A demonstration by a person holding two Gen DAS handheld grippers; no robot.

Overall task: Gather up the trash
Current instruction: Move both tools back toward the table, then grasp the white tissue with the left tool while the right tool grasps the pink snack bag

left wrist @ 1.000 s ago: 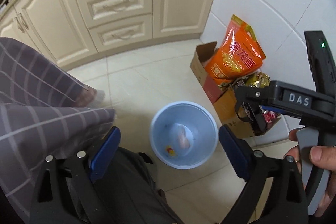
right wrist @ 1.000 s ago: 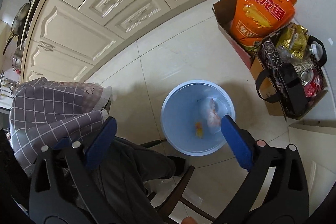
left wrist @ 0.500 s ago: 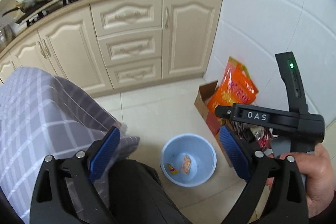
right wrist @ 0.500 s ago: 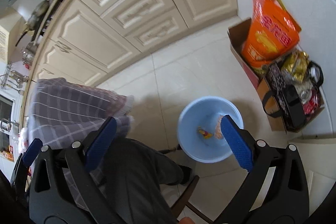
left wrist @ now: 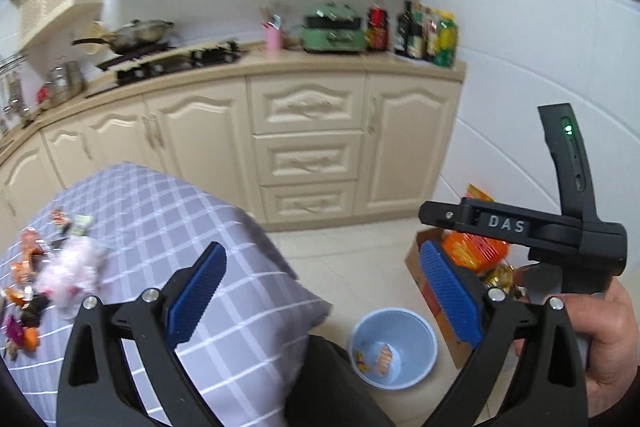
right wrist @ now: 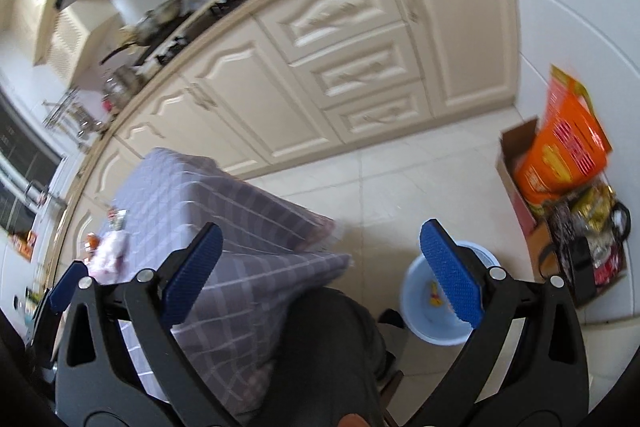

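Blue-padded, both your left tool (left wrist: 320, 301) and right tool (right wrist: 322, 273) are gaping empty. Two scraps are lying in the bin (left wrist: 394, 347); wrappers (left wrist: 36, 283) are littering the table (left wrist: 168, 211). You are between pickups, I judge: reach left next.

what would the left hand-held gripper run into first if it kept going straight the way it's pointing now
Probably the cream drawer stack of the kitchen cabinets, which sits between the open pads of the left hand-held gripper. The checked tablecloth corner lies just below that line, so it might brush that first; depth is hard to judge.
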